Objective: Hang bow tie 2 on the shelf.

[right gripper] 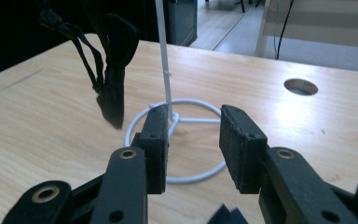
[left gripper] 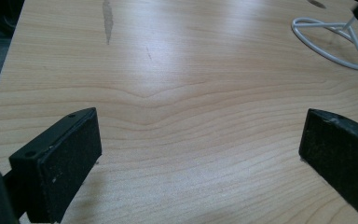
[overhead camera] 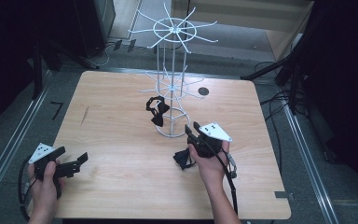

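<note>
Wire rack (overhead camera: 171, 84) mid-table (overhead camera: 121, 186), one bow tie (overhead camera: 157, 111) hanging on it, another (overhead camera: 182, 158) lying before it

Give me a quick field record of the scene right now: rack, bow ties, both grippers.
rack: white wire display rack standing upright on the wooden table, ring base at centre
hung bow tie: black bow tie hanging from a lower arm of the rack
loose bow tie: second black bow tie lying on the table beside the right gripper
right gripper: right gripper jaws apart, nothing between them, pointing at the rack base
left gripper: left gripper jaws wide open, empty, near the left table edge
</note>
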Motion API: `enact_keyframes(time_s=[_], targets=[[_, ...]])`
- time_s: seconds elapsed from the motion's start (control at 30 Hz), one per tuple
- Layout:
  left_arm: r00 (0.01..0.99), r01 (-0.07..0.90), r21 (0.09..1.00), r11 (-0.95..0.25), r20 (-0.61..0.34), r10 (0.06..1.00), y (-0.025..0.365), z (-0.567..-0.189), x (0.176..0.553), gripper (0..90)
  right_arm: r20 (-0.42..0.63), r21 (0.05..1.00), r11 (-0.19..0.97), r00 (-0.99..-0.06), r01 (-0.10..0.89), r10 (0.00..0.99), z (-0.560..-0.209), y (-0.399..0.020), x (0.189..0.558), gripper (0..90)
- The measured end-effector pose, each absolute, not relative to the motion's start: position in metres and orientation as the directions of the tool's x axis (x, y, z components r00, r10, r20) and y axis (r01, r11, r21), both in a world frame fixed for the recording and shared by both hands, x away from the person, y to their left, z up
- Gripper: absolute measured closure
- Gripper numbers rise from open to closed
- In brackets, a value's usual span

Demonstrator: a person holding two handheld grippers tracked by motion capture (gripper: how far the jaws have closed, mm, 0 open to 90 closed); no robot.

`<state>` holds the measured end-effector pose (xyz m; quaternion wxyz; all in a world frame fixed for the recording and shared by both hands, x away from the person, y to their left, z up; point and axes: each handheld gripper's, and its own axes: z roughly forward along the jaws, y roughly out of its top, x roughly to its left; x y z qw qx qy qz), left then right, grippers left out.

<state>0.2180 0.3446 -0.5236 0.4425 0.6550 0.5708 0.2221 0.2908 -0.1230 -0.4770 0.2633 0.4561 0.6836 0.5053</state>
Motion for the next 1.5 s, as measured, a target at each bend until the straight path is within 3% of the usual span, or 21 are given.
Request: enact_keyframes(time_s=[0.5,0.8,1.17,1.5], targets=[[0.249,0.551,0.834,0.043,-0.213,0.945,0.345,-0.524,0.218,0.0,0.081,0.898,0.124,-0.436,0.422,0.896,-0.503,-0.144,0.272,63.8],[0.248,0.551,0.833,0.042,-0.212,0.945,0.344,-0.524,0.218,0.0,0.127,0.876,0.095,-0.416,0.473,0.9,-0.516,-0.154,0.259,58.5],[0.25,0.551,0.833,0.043,-0.213,0.945,0.345,-0.524,0.218,0.0,0.173,0.829,0.097,-0.417,0.55,0.892,-0.528,-0.146,0.248,56.2],[0.251,0.551,0.834,0.043,-0.214,0.944,0.345,-0.524,0.218,0.0,0.123,0.78,0.153,-0.388,0.607,0.914,-0.538,-0.139,0.247,55.9]])
